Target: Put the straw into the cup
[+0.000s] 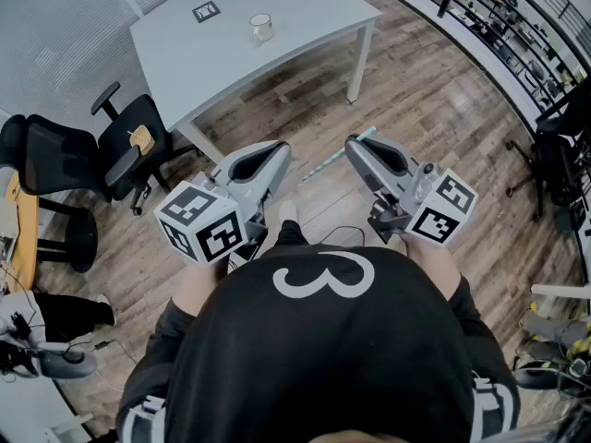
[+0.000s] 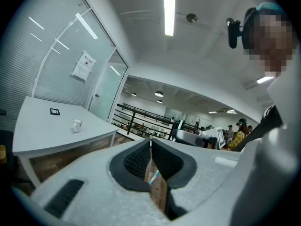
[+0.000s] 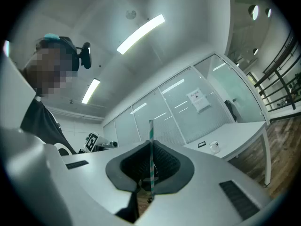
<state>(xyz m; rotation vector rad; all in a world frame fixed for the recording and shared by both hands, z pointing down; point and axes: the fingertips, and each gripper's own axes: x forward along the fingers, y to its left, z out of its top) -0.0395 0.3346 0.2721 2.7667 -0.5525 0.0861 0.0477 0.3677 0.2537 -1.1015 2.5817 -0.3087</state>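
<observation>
A small white cup (image 1: 261,27) stands on the white table (image 1: 212,53) well ahead of me, seen too in the left gripper view (image 2: 76,125) and the right gripper view (image 3: 215,146). My right gripper (image 1: 354,142) is shut on a thin teal-and-white striped straw (image 1: 328,162), which crosses its jaws and slants down to the left over the floor. In the right gripper view the straw (image 3: 151,145) stands upright between the pads. My left gripper (image 1: 277,150) is shut with nothing in it, and its tips meet (image 2: 150,142). Both grippers hover above the floor, short of the table.
A square marker tag (image 1: 205,11) lies on the table near the cup. Black office chairs (image 1: 129,146) stand at the left. Shelving (image 1: 499,17) runs along the upper right. People and a railing (image 2: 141,119) show far off in the left gripper view.
</observation>
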